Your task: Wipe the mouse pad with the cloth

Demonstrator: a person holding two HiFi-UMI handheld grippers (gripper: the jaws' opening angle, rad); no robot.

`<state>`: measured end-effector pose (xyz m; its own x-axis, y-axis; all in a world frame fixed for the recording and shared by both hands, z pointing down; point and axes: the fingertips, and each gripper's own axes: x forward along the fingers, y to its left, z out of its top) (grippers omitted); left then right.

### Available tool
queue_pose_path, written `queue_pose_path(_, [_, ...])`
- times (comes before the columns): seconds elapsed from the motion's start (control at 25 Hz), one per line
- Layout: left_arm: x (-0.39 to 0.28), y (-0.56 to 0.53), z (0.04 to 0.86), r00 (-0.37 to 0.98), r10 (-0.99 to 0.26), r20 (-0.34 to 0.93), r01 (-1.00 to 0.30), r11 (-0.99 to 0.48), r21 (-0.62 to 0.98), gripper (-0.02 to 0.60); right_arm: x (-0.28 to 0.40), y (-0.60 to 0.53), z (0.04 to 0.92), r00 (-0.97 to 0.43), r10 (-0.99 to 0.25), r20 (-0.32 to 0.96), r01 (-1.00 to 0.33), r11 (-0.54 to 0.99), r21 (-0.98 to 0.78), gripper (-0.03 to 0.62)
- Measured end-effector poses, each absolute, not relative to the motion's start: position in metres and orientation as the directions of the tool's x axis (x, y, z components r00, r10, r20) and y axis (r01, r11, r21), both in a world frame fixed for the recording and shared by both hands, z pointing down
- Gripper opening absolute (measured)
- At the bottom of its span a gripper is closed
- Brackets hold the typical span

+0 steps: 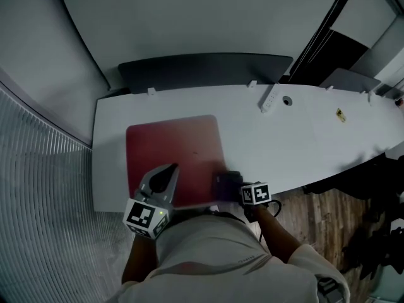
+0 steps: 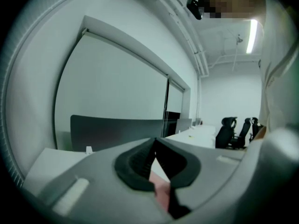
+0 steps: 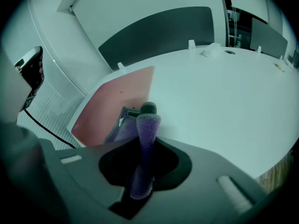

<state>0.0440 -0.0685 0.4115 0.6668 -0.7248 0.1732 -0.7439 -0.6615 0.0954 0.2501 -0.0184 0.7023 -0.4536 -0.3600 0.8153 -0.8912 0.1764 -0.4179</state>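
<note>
A red mouse pad (image 1: 173,150) lies on the left part of the white table (image 1: 303,137). My right gripper (image 1: 232,183) is at the pad's front right corner, shut on a dark purple cloth (image 1: 226,180). In the right gripper view the cloth (image 3: 145,143) stands pinched between the jaws of my right gripper (image 3: 147,114), and its loose end lies on the mouse pad (image 3: 114,101). My left gripper (image 1: 169,171) hovers over the pad's front edge, shut and holding nothing. In its own view the left gripper (image 2: 154,143) points level across the room, with a strip of pad (image 2: 161,192) below.
A white power strip (image 1: 267,98) and a cable grommet (image 1: 287,100) sit at the table's back edge, before a dark divider panel (image 1: 202,71). A small yellow item (image 1: 341,113) lies far right. Office chairs (image 2: 231,130) stand beyond. Wooden floor (image 1: 315,213) shows past the front edge.
</note>
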Motion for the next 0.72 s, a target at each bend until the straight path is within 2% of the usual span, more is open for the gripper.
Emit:
queue_pose_path(0.16, [0.055, -0.068, 0.407, 0.665, -0.724, 0.181, -0.744, -0.663, 0.081, 0.003, 0.288, -0.035, 0.689, -0.419, -0.429, 0.800, -0.904, 0.118, -0.411, 0.055])
queue_pose_path(0.32, [0.051, -0.065, 0.396, 0.649, -0.741, 0.171, -0.759, -0.647, 0.073, 0.002, 0.292, -0.075, 0.634, -0.428, -0.595, 0.680, -0.895, 0.176, -0.410, 0.052])
queue_pose_path(0.52, [0.026, -0.056, 0.389, 0.602, -0.780, 0.171, -0.796, -0.603, 0.047, 0.003, 0.254, -0.123, 0.571, -0.452, -0.733, 0.508, -0.887, 0.312, -0.339, 0.051])
queue_pose_path(0.72, [-0.002, -0.041, 0.373, 0.561, -0.815, 0.146, -0.825, -0.565, 0.017, 0.002, 0.192, -0.133, 0.513, -0.553, -0.743, 0.377, -0.830, 0.456, -0.320, 0.051])
